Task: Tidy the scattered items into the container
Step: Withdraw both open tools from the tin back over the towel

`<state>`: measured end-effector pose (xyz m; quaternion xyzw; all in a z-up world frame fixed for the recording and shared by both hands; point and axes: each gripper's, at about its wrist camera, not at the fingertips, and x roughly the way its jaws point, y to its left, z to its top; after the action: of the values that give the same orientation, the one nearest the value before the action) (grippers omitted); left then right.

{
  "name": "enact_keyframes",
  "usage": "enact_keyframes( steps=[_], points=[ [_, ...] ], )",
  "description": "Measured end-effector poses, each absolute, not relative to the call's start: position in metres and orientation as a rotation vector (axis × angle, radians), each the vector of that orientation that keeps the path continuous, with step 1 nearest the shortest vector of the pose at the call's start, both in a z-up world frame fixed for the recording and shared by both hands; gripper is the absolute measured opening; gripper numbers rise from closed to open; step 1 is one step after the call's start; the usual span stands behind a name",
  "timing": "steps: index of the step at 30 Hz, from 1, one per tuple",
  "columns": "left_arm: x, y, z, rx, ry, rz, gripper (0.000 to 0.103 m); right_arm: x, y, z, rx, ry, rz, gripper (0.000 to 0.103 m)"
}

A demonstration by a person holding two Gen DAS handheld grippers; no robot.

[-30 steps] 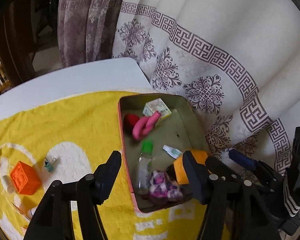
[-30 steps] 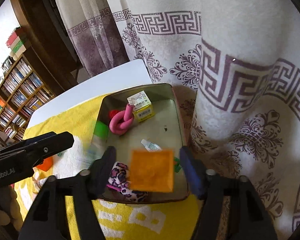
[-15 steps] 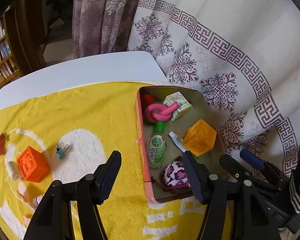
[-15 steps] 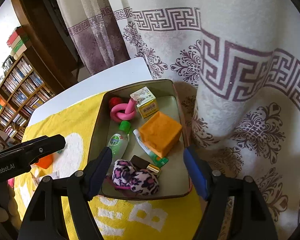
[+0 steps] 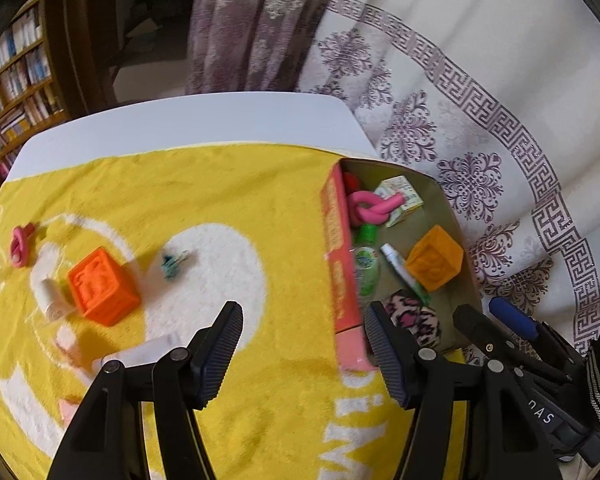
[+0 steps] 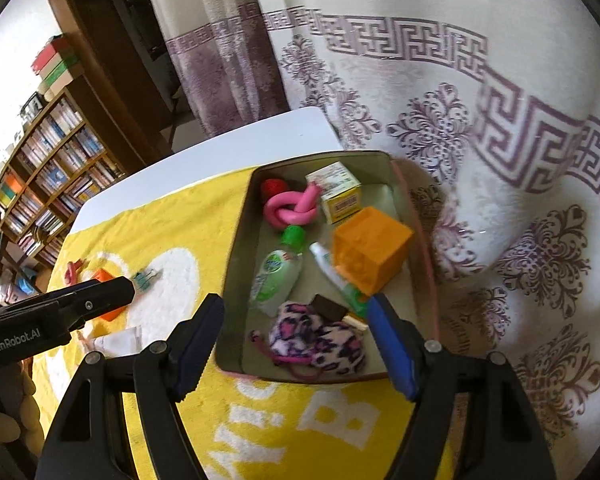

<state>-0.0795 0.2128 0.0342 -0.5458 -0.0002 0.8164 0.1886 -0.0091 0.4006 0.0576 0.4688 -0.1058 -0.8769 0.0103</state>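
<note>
The left gripper point(image 5: 304, 344) hangs over the yellow towel point(image 5: 204, 200) with its ribbed black jaws apart and nothing between them; the right gripper point(image 6: 296, 332) stands likewise spread and empty above the near end of the tin point(image 6: 236, 248), its right pad blue. The towel is a nubbly terry cloth with white loops and letters, spread on a smooth white table point(image 5: 188, 120) with a rounded far corner. The tin is a shallow rectangular metal box, dull olive inside and pink-red outside, sitting at the towel's right edge. In it, nearest, lies a fuzzy pink leopard-print scrunchie point(image 6: 320, 340), then a small dark block point(image 6: 330, 306), a clear sanitizer bottle point(image 6: 276, 280) with a green cap, a thin white tube point(image 6: 332, 270), and a soft orange cube point(image 6: 370, 250) tilted on one edge; farther in lie a knotted pink rope point(image 6: 292, 210), a small cardboard carton point(image 6: 336, 190) and something red point(image 6: 272, 188). Only the left view plainly shows what remains loose toward the towel's left edge: a white tube point(image 5: 140, 354) nearest, a white roll point(image 5: 50, 296), an embossed orange block point(image 5: 102, 286), a teal binder clip point(image 5: 174, 264) and a pink loop point(image 5: 20, 246). Behind hang cream curtains point(image 6: 480, 100) with purple key-pattern bands, and a wooden bookcase point(image 6: 56, 164) stands at far left.
</note>
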Motion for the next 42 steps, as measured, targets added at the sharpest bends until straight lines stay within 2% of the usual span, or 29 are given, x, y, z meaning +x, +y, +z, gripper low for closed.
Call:
enact_keyframes(
  steps=[26,42],
  points=[
    [-0.056,0.003,0.035,-1.676,-0.245,2.503,0.065,-0.001,0.233,0.050,1.443,-0.156,-2.479,0.077],
    [-0.067,-0.057,0.023,-1.728,-0.232,2.454,0.065,0.015,0.146,0.019,1.533,-0.114,-2.298,0.077]
  ],
)
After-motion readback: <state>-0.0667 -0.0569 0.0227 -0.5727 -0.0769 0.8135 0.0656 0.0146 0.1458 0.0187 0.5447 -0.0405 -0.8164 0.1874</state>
